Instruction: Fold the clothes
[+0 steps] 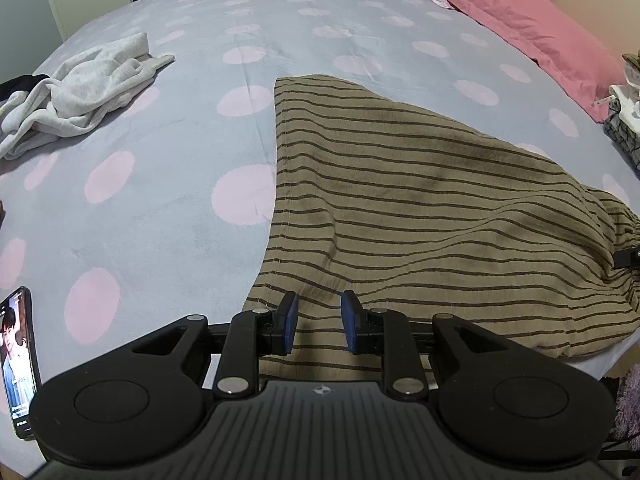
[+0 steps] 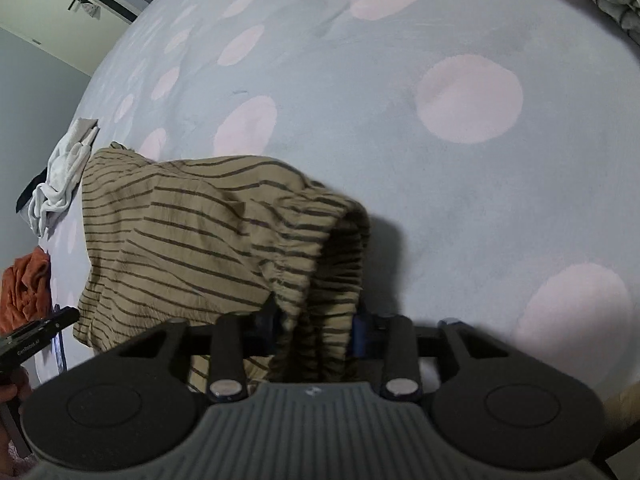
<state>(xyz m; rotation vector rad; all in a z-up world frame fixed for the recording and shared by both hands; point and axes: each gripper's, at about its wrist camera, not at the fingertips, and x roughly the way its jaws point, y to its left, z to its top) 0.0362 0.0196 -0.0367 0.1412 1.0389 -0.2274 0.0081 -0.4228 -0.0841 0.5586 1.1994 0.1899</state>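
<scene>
Left wrist view: striped olive garment point(image 1: 400, 208) spread on the dotted bed cover point(image 1: 160, 208), from centre out to 3 o'clock, hemmed edge running up toward 12. Left tongs point(image 1: 319, 322) at 6 o'clock, blue pads point(image 1: 291, 322) a little apart over the near edge of the cloth; cannot tell whether any fabric is pinched between them. Crumpled grey garment point(image 1: 80, 92) at 10 o'clock, well apart. Pink pillow point(image 1: 520, 28) at 1 o'clock, phone point(image 1: 18, 360) at 8 o'clock, tip of the other tool at 3 o'clock by the gathered waistband.

Right wrist view: right tongs point(image 2: 318, 328) at 6 o'clock, pinching a bunched fold of the striped garment's gathered waistband point(image 2: 320, 240), cloth filling the gap between the pads. Rest of the garment trailing toward 9 o'clock. Orange cloth point(image 2: 28, 288) at 8 o'clock, grey garment again at 9 to 10.

Likely step: carrying the waistband over to make a fold. Best done by keeping the near edge anchored, lifting just enough to clear the bed, drawing the cloth taut so stripes lie straight, and matching edge to edge before letting go; a bunched pinch risks a crooked crease
</scene>
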